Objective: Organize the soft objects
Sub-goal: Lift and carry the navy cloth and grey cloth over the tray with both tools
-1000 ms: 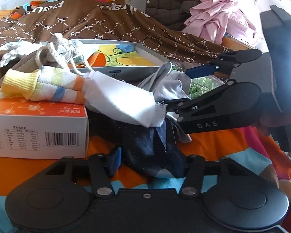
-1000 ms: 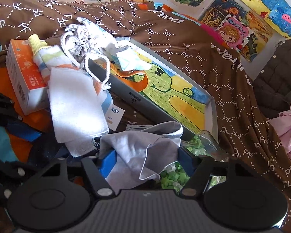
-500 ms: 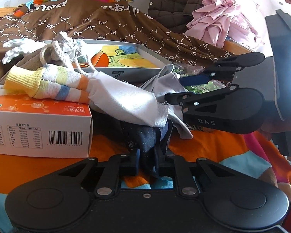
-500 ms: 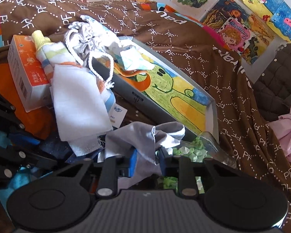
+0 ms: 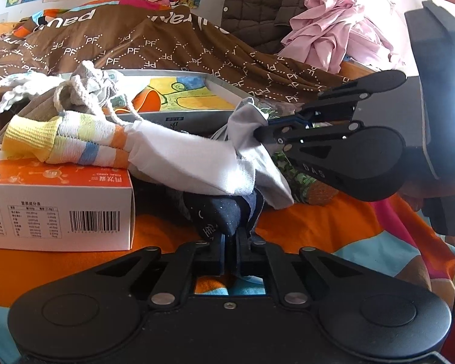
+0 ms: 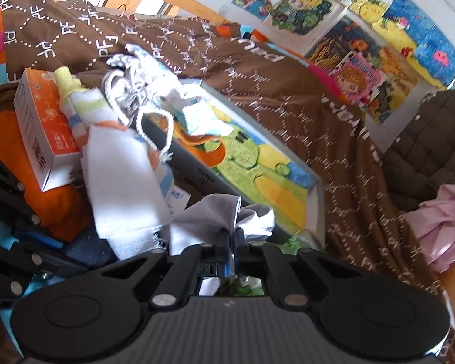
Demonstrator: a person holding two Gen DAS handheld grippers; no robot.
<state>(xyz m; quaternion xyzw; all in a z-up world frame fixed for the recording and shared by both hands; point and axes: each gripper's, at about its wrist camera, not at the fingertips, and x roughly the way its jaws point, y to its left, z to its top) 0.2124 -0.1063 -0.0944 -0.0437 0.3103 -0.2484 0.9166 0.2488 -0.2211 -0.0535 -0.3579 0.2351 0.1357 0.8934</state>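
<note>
My left gripper (image 5: 231, 244) is shut on a dark navy dotted cloth (image 5: 221, 215) lying on the orange bedspread. My right gripper (image 6: 232, 244) is shut on a light grey cloth (image 6: 209, 215); in the left wrist view it (image 5: 262, 130) grips that grey cloth (image 5: 248, 121) at the right. A white cloth (image 5: 185, 157) and a striped sock (image 5: 60, 142) lie across an orange-and-white box (image 5: 57, 206). A grey drawstring pouch (image 6: 127, 91) sits behind them.
A shallow grey tray with a cartoon picture (image 6: 314, 200) lies on the brown patterned blanket (image 6: 288, 85). Green bits in a clear bag (image 5: 300, 179) lie under the right gripper. A pink garment (image 5: 333, 36) and a dark quilted jacket (image 6: 430, 139) are at the back.
Both grippers went from open to shut, the left on the navy cloth, the right on the grey cloth. The grey cloth has risen slightly with the right gripper.
</note>
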